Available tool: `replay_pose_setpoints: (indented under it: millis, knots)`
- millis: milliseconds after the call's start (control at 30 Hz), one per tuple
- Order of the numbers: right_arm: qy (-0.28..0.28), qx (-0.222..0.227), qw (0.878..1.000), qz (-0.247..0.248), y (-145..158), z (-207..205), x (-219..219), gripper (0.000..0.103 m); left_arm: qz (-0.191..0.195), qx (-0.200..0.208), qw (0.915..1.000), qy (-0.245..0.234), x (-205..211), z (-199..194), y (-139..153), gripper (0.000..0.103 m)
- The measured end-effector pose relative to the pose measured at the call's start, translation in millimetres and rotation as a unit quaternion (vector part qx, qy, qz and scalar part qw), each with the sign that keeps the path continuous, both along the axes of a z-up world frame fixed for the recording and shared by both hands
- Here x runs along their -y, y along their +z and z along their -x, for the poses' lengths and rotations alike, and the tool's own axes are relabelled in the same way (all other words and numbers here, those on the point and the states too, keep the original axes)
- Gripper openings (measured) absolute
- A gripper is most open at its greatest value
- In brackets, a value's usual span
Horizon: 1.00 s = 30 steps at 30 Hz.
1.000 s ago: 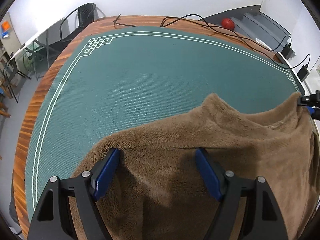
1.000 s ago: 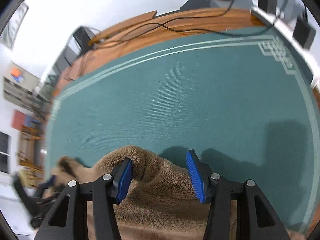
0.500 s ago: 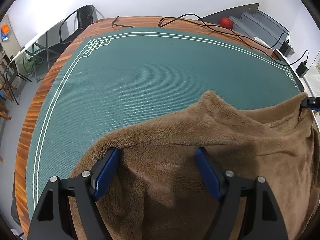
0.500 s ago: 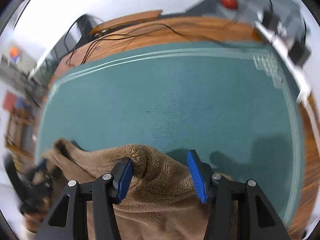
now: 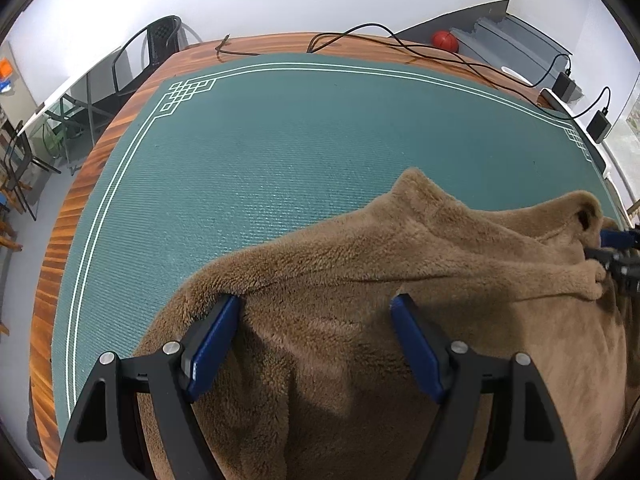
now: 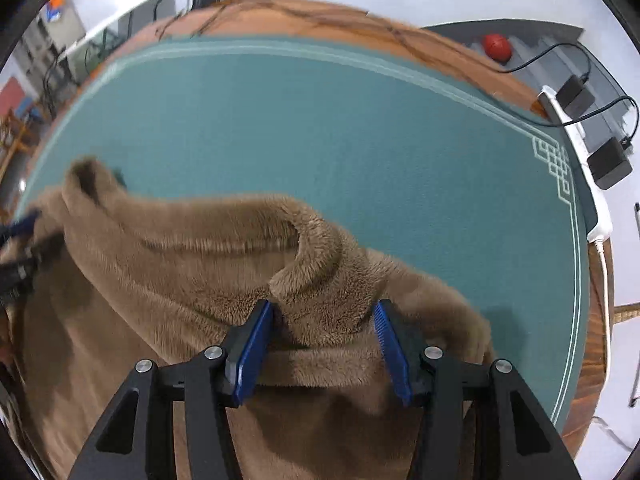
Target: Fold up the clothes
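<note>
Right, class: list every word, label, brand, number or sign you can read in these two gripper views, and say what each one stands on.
None can be read.
The green mat carries only white border lines and a corner fret pattern, no letters.
The brown fleece garment shows no tag or print.
The black power adapters show no marking that can be made out.
The orange item on the far wall is too small and blurred to read.

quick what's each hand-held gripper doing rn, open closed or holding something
left hand-held gripper: jaws wide, fleece garment between them; grip cannot be told.
right hand-held gripper: closed on a bunched fold of the fleece garment.
</note>
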State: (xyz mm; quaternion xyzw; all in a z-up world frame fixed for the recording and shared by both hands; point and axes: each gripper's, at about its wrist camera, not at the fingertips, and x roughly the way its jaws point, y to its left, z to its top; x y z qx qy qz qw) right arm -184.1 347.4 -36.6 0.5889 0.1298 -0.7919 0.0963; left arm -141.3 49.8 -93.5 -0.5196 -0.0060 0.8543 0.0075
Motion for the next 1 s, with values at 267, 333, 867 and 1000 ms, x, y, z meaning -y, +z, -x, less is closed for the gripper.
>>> replay_pose_setpoints:
  millis: [267,333,867,1000]
  knots:
    - [0.018,-0.035,0.999,0.010,16,-23,-9,0.054,0.003,0.000,1.0000,0.001,-1,1,-1,0.082]
    - [0.020,-0.056,0.998,0.036,28,-22,-9,0.055,0.004,0.000,1.0000,0.002,-1,1,-1,0.082]
    - [0.056,-0.017,0.996,0.063,-3,6,2,0.027,-0.011,-0.002,0.9999,0.013,5,5,6,0.082]
    - [0.031,-0.062,0.997,0.037,6,21,-2,0.017,-0.012,-0.005,0.9998,0.014,-1,9,8,0.082]
